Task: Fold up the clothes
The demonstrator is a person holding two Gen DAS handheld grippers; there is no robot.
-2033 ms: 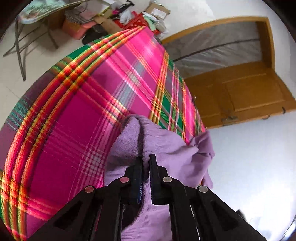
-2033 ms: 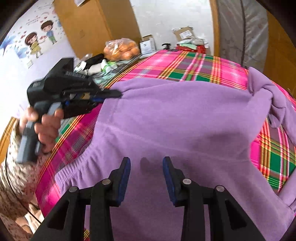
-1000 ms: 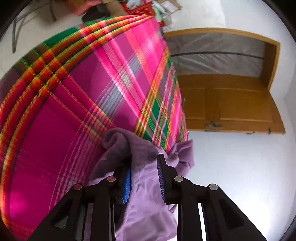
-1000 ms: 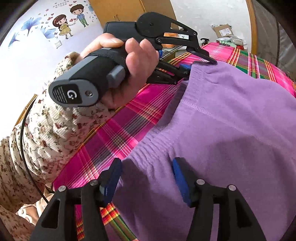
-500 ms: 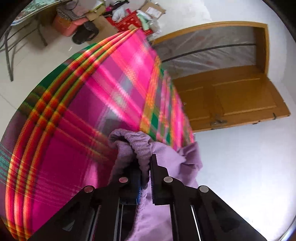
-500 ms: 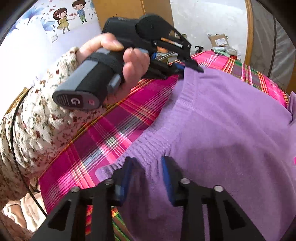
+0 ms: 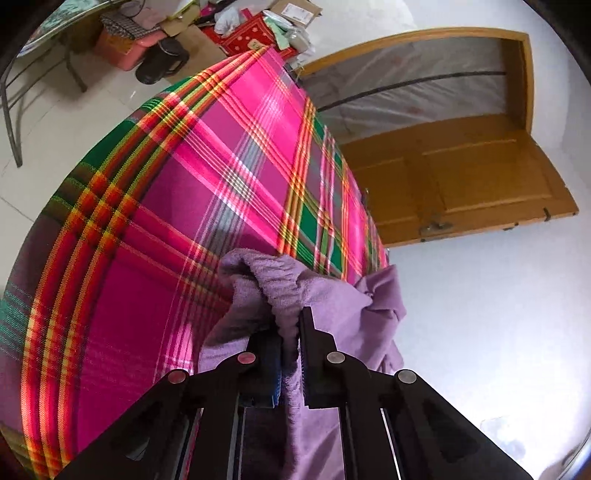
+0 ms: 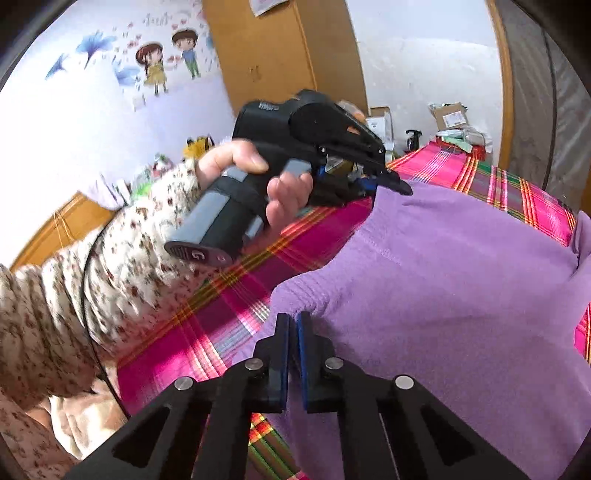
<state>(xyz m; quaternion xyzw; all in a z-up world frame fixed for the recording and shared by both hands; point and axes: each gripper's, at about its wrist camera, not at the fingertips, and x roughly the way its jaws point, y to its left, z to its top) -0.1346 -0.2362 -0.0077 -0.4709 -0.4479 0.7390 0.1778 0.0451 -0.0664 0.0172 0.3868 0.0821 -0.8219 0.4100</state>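
A purple fleece garment [image 8: 454,273] lies spread on the pink plaid cloth [image 8: 236,302] of the table. My right gripper [image 8: 293,319] is shut on its near ribbed corner. My left gripper [image 7: 290,326] is shut on a bunched fold of the same garment [image 7: 332,299] and holds it a little above the plaid cloth [image 7: 155,229]. In the right wrist view the left gripper [image 8: 397,184] pinches the garment's far corner, held by a hand [image 8: 258,177] in a floral sleeve.
The table's left edge drops to a tiled floor [image 7: 48,122] with boxes and clutter [image 7: 255,26] behind. A wooden door [image 7: 461,177] stands beyond the table's far side. Boxes and bags [image 8: 454,125] sit past the table's end.
My right gripper has gone from open over the garment to shut on its near ribbed corner. The left gripper opened briefly, then shut again on the far corner.
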